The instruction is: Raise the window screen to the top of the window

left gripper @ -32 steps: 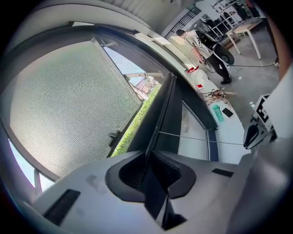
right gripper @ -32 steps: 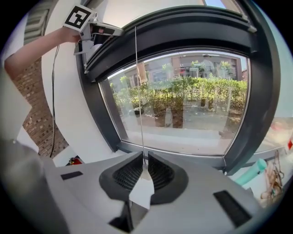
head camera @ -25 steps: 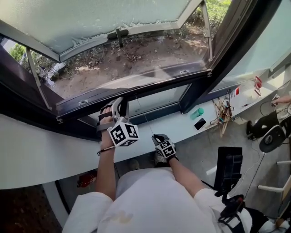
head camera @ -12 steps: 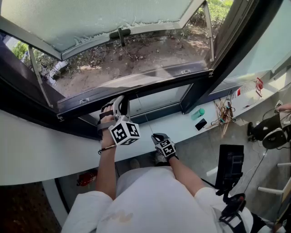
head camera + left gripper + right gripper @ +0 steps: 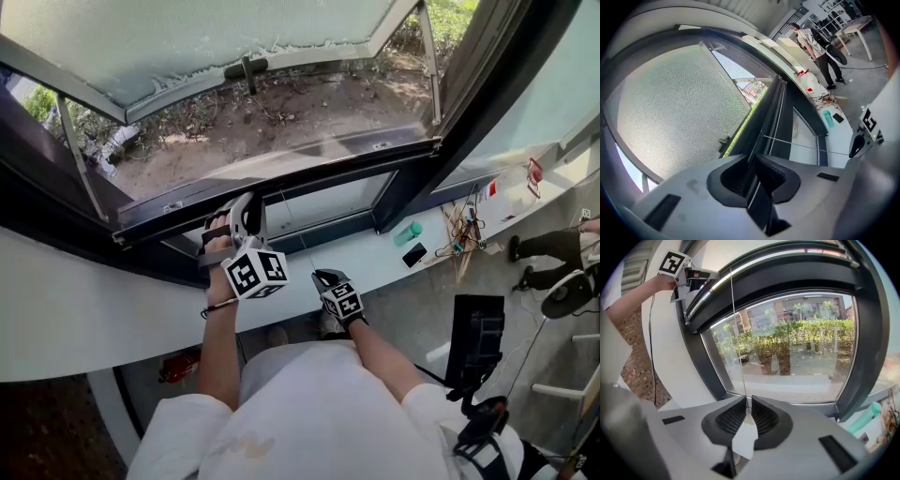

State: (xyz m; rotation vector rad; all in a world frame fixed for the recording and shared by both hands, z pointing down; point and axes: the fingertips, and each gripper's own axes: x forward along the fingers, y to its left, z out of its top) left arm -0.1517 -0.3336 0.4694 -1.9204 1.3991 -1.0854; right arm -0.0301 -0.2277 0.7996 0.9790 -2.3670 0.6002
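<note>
At an open window, a person stands over the white sill [image 5: 84, 309] with a gripper in each hand, the job of sending the window screen to the top not yet finished. The left gripper [image 5: 757, 161] is clenched on the screen's dark rail [image 5: 309, 173], which crosses the opening from side to side, low in the frame and well short of its top edge. Its grasp sits toward the rail's left end. The right gripper [image 5: 746, 404], lower and closer to the person's body, is pinched onto a thin cord [image 5: 738, 348] just above its white pull tab [image 5: 746, 437]. That cord runs up from the jaws to the rail, meeting it just right of the left gripper. The relation that matters lies along that line: the rail's long axis is level across the window, the left gripper is already on it, and the right gripper hangs from it by the cord alone. The rail's free travel is upward, away from both hands. Any lift looks likely to come from the left side first, and a one-ended push could tilt the rail in its tracks. A teal bottle [image 5: 407, 232] stands farther right along the sill, well apart from both hands.
</note>
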